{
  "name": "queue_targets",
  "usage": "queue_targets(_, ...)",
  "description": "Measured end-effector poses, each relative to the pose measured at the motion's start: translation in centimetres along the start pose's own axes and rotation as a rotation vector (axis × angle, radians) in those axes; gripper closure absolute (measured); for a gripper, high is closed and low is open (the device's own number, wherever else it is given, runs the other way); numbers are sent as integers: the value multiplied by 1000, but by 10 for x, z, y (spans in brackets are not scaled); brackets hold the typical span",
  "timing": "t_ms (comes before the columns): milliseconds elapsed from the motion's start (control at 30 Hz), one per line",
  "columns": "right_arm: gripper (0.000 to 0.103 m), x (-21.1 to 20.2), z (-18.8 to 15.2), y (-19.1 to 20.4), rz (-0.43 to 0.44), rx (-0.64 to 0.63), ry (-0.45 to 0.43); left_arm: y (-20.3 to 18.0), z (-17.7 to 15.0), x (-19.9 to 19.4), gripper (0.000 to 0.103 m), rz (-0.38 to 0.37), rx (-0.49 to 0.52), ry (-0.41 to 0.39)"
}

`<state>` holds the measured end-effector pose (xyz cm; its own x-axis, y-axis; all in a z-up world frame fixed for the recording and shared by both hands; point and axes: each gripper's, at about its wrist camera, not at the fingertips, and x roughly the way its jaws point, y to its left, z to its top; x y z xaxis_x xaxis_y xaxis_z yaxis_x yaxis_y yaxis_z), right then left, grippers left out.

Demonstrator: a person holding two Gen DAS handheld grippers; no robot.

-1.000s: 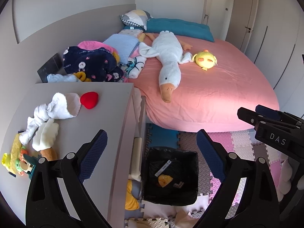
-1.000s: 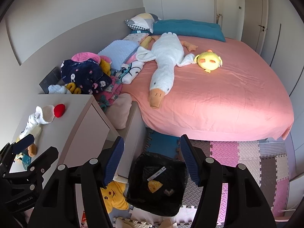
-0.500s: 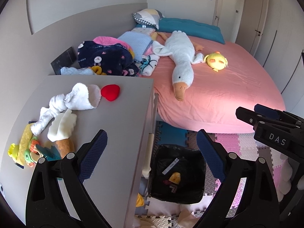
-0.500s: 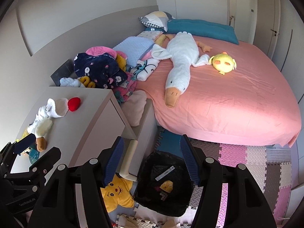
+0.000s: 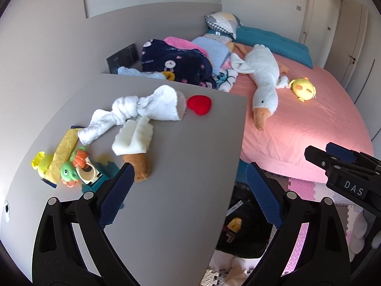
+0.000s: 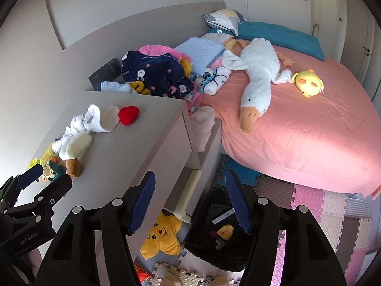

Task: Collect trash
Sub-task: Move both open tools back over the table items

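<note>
A black-lined trash bin [image 6: 221,240] stands on the floor beside the grey dresser [image 5: 181,190], with a yellow scrap [image 6: 225,231] and a white strip inside; it also shows in the left wrist view [image 5: 245,236]. A crumpled yellow wrapper [image 5: 63,152] lies at the dresser's left edge among small toys. My left gripper [image 5: 190,195] is open and empty above the dresser's front right part. My right gripper [image 6: 190,200] is open and empty above the gap between dresser and bin.
White plush pieces [image 5: 142,112], a red heart [image 5: 199,104] and a brown toy [image 5: 140,166] lie on the dresser. A pink bed [image 6: 297,124] holds a goose plush [image 6: 257,81] and clothes. A yellow star pillow [image 6: 162,238] and paper scraps lie on the foam floor mat.
Both grippers have moved left and toward the dresser; the dresser top now fills more of the left wrist view. Both jaws stay open and empty.
</note>
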<state>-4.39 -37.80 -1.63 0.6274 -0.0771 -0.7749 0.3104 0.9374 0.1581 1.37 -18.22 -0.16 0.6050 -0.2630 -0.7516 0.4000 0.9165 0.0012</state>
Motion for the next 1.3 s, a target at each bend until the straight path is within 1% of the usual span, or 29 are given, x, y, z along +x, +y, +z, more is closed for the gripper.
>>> queue_targets(567,41,28,11,75,112,-105,40,73,-10,-10,11,113,-102,18)
queue_targets(933,41,46,17,126,173,-181,69,121,-21,-12,11,176,-189,32)
queue_targets(1300,41,65,24,177,231,-229,88,176,-30,-12,11,242,-284,40)
